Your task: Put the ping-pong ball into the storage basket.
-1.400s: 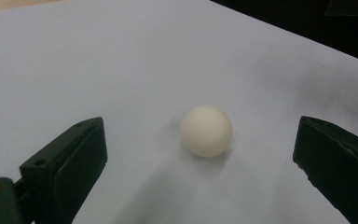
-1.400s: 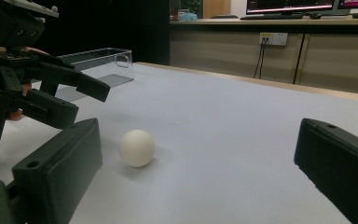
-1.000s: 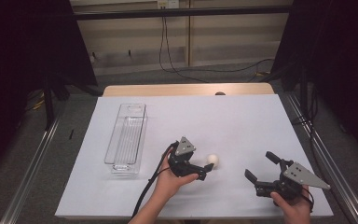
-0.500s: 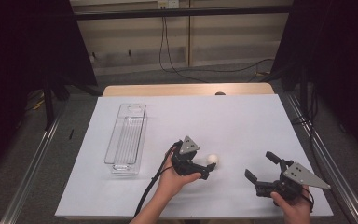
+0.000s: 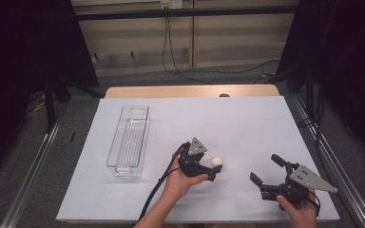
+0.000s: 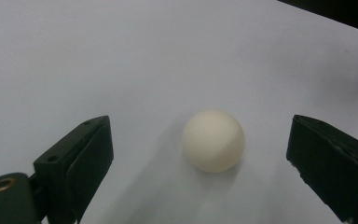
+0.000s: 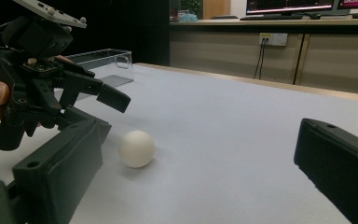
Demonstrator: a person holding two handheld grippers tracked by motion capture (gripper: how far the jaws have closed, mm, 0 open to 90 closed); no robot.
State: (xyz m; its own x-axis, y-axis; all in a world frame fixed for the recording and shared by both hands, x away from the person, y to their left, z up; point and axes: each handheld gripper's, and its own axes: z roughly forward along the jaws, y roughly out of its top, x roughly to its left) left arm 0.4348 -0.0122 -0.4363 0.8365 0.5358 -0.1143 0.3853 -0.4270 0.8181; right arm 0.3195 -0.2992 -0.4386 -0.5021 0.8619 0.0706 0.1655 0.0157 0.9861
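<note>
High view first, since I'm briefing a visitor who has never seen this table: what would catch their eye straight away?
Most likely the small white ball on the white table, lying between the open jaws of the left gripper, untouched. Next, the right gripper, also open, held near the table's front right edge, apart from the ball. Then the clear plastic tray lying lengthwise at the left.

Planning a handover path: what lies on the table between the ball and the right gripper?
Nothing: in the high view, bare white table runs from the ball to the open right gripper.
</note>
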